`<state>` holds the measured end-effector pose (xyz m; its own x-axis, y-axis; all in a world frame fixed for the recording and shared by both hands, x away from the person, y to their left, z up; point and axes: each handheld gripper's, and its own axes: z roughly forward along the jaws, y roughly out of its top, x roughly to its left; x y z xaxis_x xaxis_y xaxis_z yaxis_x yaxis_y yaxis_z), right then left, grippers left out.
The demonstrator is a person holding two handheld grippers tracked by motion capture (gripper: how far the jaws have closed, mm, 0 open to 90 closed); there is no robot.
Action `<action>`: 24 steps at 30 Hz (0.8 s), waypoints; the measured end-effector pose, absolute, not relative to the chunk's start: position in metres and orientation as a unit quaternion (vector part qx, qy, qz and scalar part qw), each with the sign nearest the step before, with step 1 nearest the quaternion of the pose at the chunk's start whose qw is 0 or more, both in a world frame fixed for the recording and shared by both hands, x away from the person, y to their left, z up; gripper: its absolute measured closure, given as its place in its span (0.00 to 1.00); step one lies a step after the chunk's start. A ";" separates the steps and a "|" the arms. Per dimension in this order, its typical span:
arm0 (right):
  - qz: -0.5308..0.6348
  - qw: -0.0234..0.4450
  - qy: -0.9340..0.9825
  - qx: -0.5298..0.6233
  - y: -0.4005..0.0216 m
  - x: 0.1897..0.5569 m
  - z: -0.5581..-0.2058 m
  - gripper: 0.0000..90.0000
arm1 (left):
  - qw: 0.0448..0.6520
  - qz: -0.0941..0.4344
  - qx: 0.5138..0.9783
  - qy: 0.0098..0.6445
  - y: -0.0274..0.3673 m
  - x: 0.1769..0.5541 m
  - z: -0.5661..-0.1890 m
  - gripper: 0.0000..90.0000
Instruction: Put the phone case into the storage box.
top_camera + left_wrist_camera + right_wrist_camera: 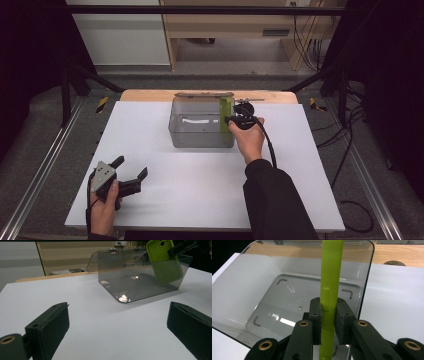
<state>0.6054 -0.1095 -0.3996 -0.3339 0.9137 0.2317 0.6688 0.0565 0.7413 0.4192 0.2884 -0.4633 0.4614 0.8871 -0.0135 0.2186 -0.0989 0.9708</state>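
My right gripper (329,315) had its fingers clenched on the green phone case (330,277), held upright over the clear bin (200,131) at frame centre. My left gripper (131,175) rested released, lower left on the bench (200,180).

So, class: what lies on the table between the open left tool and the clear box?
Nothing: bare white table between left tool and clear box, per left gripper view.
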 end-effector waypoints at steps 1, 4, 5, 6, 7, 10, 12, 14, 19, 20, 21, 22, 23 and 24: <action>0.402 0.152 0.711 0.557 -0.110 0.605 -0.400 0.86 | 0.530 0.315 0.671 0.412 0.288 0.419 -0.463 0.05; 0.404 0.152 0.709 0.557 -0.109 0.606 -0.400 0.86 | 0.530 0.315 0.672 0.411 0.288 0.419 -0.463 0.05; 0.404 0.152 0.709 0.558 -0.109 0.606 -0.400 0.86 | 0.530 0.315 0.671 0.411 0.288 0.419 -0.463 0.05; 0.404 0.153 0.708 0.559 -0.109 0.606 -0.400 0.86 | 0.530 0.315 0.672 0.411 0.288 0.419 -0.463 0.05; 0.405 0.153 0.707 0.559 -0.110 0.606 -0.400 0.85 | 0.530 0.315 0.672 0.411 0.288 0.419 -0.463 0.05; 0.406 0.155 0.704 0.562 -0.110 0.608 -0.401 0.85 | 0.530 0.315 0.672 0.411 0.288 0.419 -0.463 0.05; 0.407 0.155 0.702 0.563 -0.110 0.608 -0.401 0.85 | 0.530 0.315 0.671 0.412 0.289 0.419 -0.463 0.05; 0.407 0.155 0.701 0.564 -0.111 0.609 -0.401 0.85 | 0.530 0.315 0.671 0.412 0.289 0.419 -0.463 0.05; 0.407 0.159 0.700 0.564 -0.110 0.610 -0.402 0.85 | 0.530 0.316 0.671 0.412 0.289 0.419 -0.463 0.05; 0.407 0.160 0.700 0.565 -0.110 0.610 -0.402 0.85 | 0.530 0.316 0.670 0.413 0.289 0.419 -0.463 0.05; 0.408 0.159 0.699 0.565 -0.110 0.610 -0.402 0.85 | 0.530 0.316 0.670 0.413 0.289 0.419 -0.463 0.05; 0.409 0.159 0.698 0.565 -0.110 0.610 -0.402 0.85 | 0.531 0.315 0.670 0.413 0.289 0.419 -0.463 0.05; 0.410 0.160 0.699 0.564 -0.110 0.611 -0.402 0.85 | 0.531 0.315 0.670 0.413 0.289 0.419 -0.463 0.05; 0.411 0.160 0.698 0.564 -0.109 0.611 -0.403 0.85 | 0.531 0.315 0.670 0.413 0.289 0.419 -0.463 0.05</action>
<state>0.6108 -0.1094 -0.4025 -0.3130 0.9191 0.2395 0.6558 0.0267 0.7544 0.4192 0.2890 -0.4633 0.4611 0.8872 -0.0160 0.2189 -0.0963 0.9710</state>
